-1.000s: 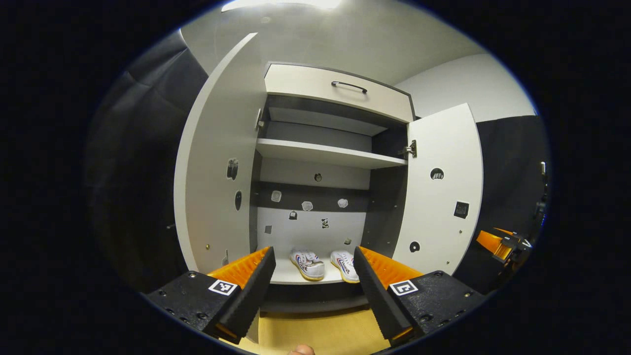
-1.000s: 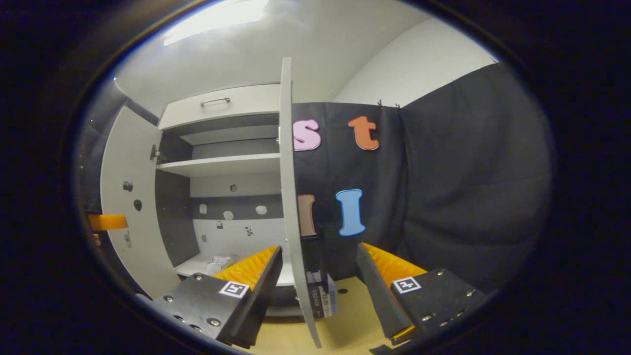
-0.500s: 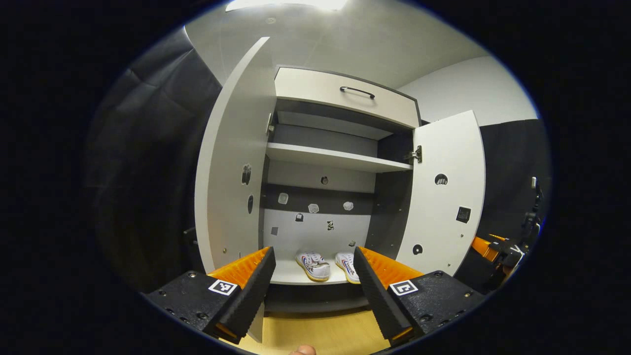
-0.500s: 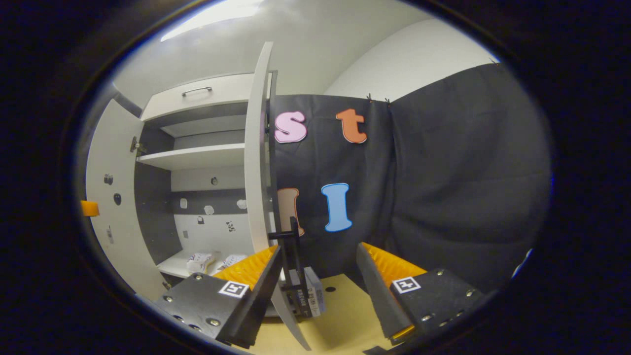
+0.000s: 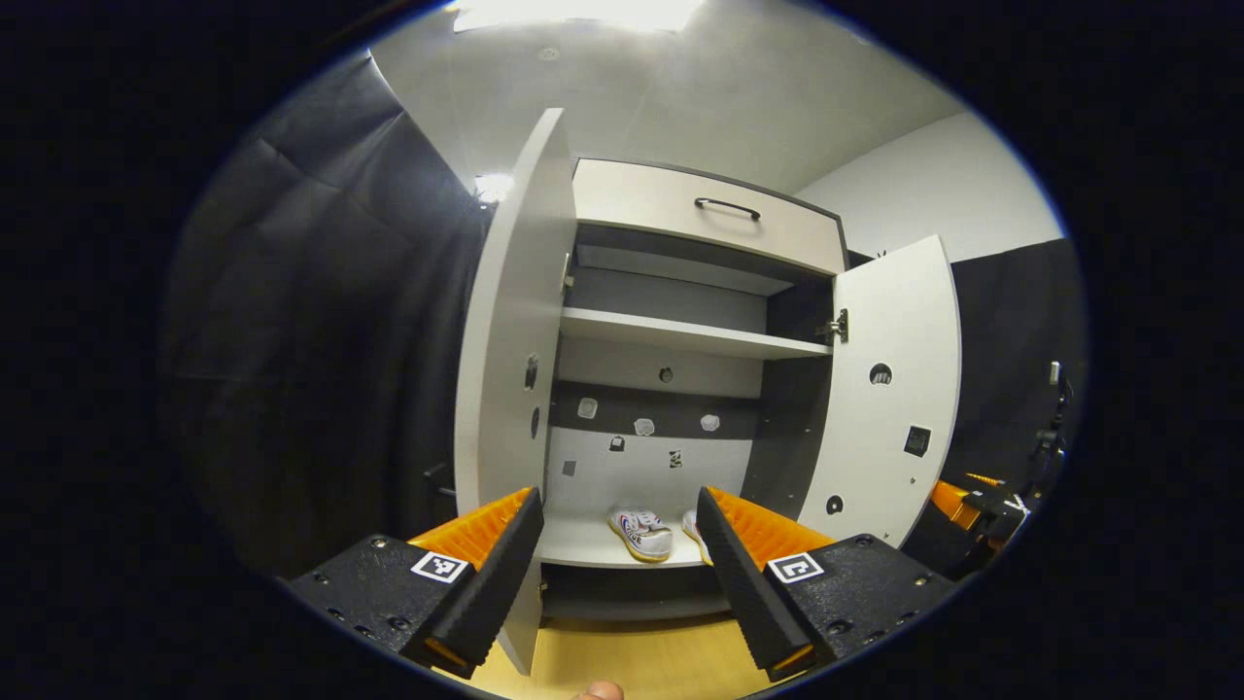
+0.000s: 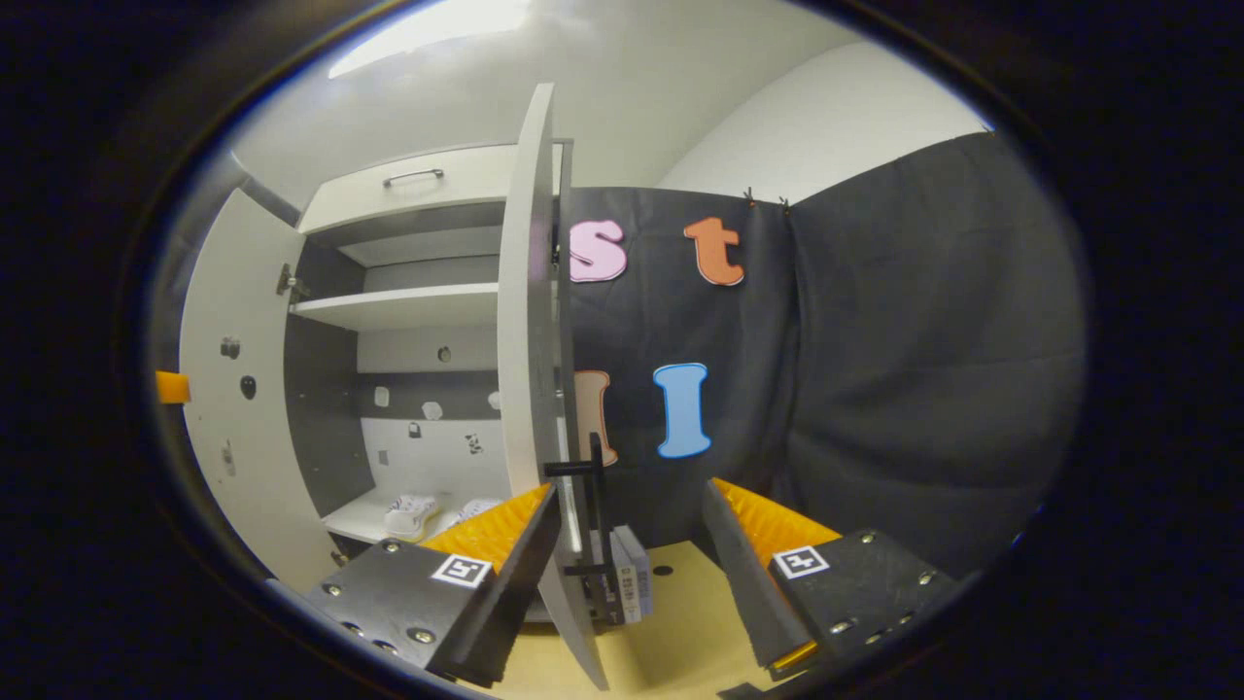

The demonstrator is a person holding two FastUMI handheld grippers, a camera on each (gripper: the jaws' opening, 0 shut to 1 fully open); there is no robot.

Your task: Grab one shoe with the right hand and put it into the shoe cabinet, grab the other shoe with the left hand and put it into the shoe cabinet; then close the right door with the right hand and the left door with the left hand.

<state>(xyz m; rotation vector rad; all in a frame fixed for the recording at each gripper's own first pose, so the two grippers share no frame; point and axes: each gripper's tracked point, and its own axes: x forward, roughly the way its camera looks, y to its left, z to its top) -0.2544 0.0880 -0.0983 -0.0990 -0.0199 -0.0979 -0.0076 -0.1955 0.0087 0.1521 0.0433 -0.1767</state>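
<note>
Right gripper (image 6: 622, 544) open, right door (image 6: 530, 321) edge just beyond its left finger

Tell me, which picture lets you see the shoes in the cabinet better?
The left gripper view: it looks straight into the open cabinet, where one shoe lies in plain sight on the bottom shelf and the other peeks from behind a finger. The right gripper view shows the shoes smaller, from the side, beside the right door.
</note>
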